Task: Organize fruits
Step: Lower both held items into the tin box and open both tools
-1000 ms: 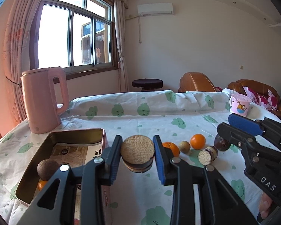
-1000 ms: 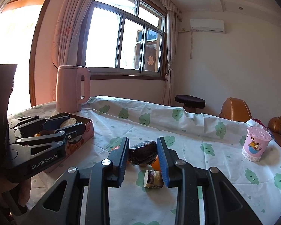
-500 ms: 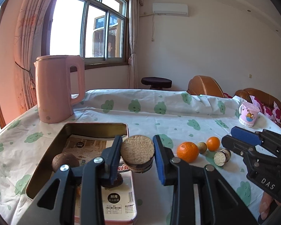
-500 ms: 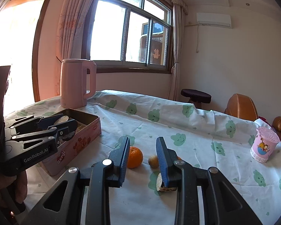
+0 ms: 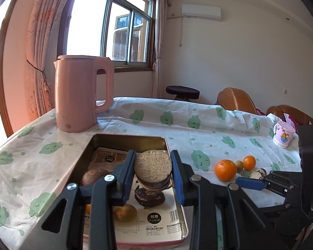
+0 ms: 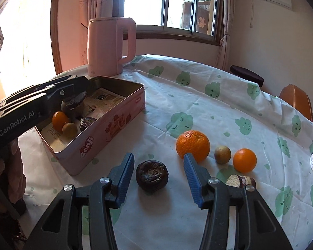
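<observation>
- At centre of the left wrist view, the left gripper (image 5: 153, 171) clenches a cut fruit half (image 5: 153, 167), pale grainy face toward the camera, above the open pink tin (image 5: 127, 138).
- Below it inside the tin lie a dark wrinkled fruit (image 5: 149, 198), a kiwi (image 5: 125, 212) and a brown round fruit (image 5: 91, 176).
- Only the right wrist view shows the tin's "Genji" side wall and a small orange (image 6: 59, 120) inside.
- Lower centre there, the right gripper (image 6: 158, 178) is spread wide, released, with a dark wrinkled fruit (image 6: 152, 176) on the tablecloth (image 6: 219, 108) between its fingers, untouched.
- Right of it sit a large orange (image 6: 193, 145), small kiwi (image 6: 222, 154), small orange (image 6: 244, 160) and cut piece (image 6: 240, 181).
- Behind the tin stands a pink kettle (image 6: 108, 45).
</observation>
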Motion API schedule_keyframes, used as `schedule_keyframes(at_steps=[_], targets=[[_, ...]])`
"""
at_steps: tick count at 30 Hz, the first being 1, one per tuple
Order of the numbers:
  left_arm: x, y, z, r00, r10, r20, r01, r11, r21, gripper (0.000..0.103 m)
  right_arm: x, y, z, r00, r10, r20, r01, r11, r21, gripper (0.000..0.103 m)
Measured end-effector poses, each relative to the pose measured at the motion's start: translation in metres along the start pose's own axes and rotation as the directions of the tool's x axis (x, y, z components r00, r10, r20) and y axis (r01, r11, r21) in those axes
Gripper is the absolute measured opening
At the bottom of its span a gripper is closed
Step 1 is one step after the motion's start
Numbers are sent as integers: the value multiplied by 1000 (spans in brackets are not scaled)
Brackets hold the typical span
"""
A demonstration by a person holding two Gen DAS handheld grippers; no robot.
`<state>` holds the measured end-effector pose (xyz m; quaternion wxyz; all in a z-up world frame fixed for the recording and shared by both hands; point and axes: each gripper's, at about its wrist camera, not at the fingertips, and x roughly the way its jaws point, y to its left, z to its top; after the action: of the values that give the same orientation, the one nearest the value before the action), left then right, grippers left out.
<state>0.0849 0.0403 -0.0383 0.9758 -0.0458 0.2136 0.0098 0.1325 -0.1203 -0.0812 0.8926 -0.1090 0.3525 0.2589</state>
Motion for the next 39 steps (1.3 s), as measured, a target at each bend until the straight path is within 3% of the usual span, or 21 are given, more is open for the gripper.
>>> schedule_keyframes(at_steps=[5,6,7,11,20,27,39], targets=[[-2,16,2,1000,19,-4,-19,1000,-17,35,19,7,0,996,-1,-90,-1,1000,-21,50],[-3,19,2,1000,21,-5,-21,1000,-20,35,19,9,0,996,-12,-94,9,999,-34,39],[-3,23,3,1000,24,-7,-24,999,-22,35,19,11,0,995,-22,-92,18,999,-42,38],[-4,39,7,999,41,-19,-42,999,-29,35,7,15,6,999,-39,-27,38,998,-41,38],[6,63,8,995,70,-70,-73,996,-43,35,-17,41,45,990,9,141,-3,999,-45,38],[21,62,5,992,66,-109,-69,997,-24,35,-2,65,64,984,65,164,-55,997,-63,39],[38,63,6,988,75,-139,-75,997,7,35,28,68,72,984,65,165,-62,998,-22,39]])
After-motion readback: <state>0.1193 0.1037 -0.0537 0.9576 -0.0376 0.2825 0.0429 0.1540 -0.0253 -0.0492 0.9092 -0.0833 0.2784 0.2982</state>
